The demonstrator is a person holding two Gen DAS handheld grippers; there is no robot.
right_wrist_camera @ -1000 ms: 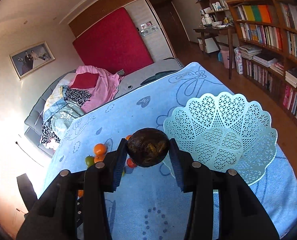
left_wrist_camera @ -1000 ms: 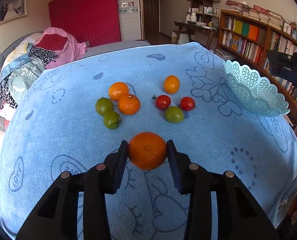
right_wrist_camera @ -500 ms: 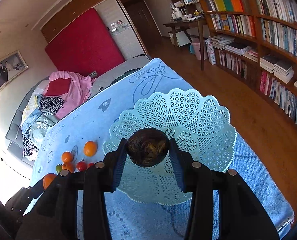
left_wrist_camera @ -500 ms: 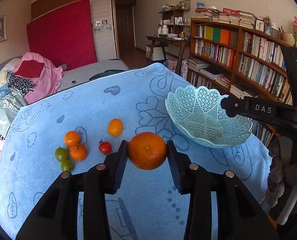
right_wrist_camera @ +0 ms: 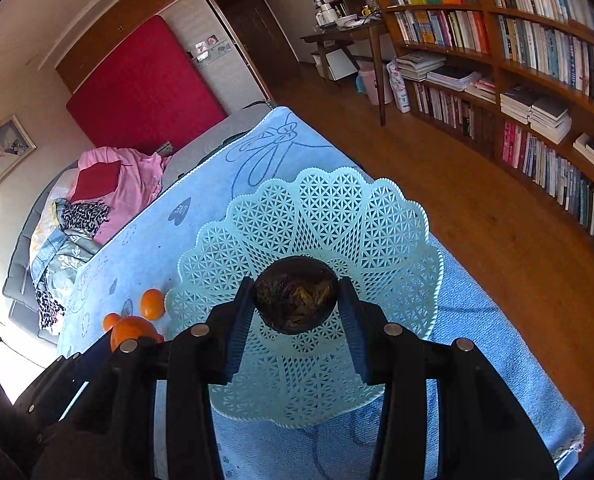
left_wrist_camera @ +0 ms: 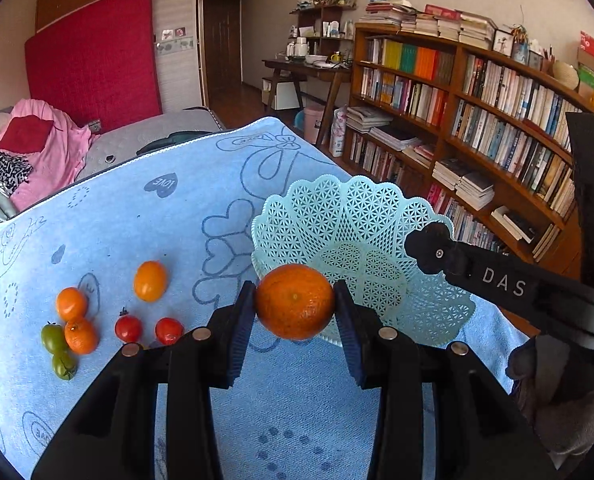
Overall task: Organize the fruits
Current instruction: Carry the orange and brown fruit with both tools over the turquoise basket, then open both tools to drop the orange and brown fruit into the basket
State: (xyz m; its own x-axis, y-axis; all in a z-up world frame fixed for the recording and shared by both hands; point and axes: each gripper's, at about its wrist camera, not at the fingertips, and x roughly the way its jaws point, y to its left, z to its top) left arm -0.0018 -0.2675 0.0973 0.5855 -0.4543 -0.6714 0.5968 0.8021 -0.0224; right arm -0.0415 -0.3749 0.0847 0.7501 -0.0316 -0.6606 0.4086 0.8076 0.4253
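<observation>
My left gripper (left_wrist_camera: 295,306) is shut on an orange (left_wrist_camera: 295,300) and holds it in the air just left of the pale green lattice basket (left_wrist_camera: 349,216). My right gripper (right_wrist_camera: 296,300) is shut on a dark round fruit (right_wrist_camera: 295,298) and holds it above the basket's middle (right_wrist_camera: 337,208). The right gripper's arm (left_wrist_camera: 505,284) reaches over the basket's right rim in the left wrist view. Loose fruit lies on the blue cloth (left_wrist_camera: 157,220) at the left: oranges (left_wrist_camera: 150,280), red tomatoes (left_wrist_camera: 128,328) and green tomatoes (left_wrist_camera: 53,338).
The cloth-covered table ends close behind and to the right of the basket (right_wrist_camera: 497,320), with wooden floor (right_wrist_camera: 437,168) below. Bookshelves (left_wrist_camera: 477,112) stand at the right. A sofa with clothes (left_wrist_camera: 37,148) lies beyond the far edge.
Both grippers have moved toward the basket with their fruit. The left one swung right from the fruit pile to the basket's left rim; the right one now hangs lower over the basket.
</observation>
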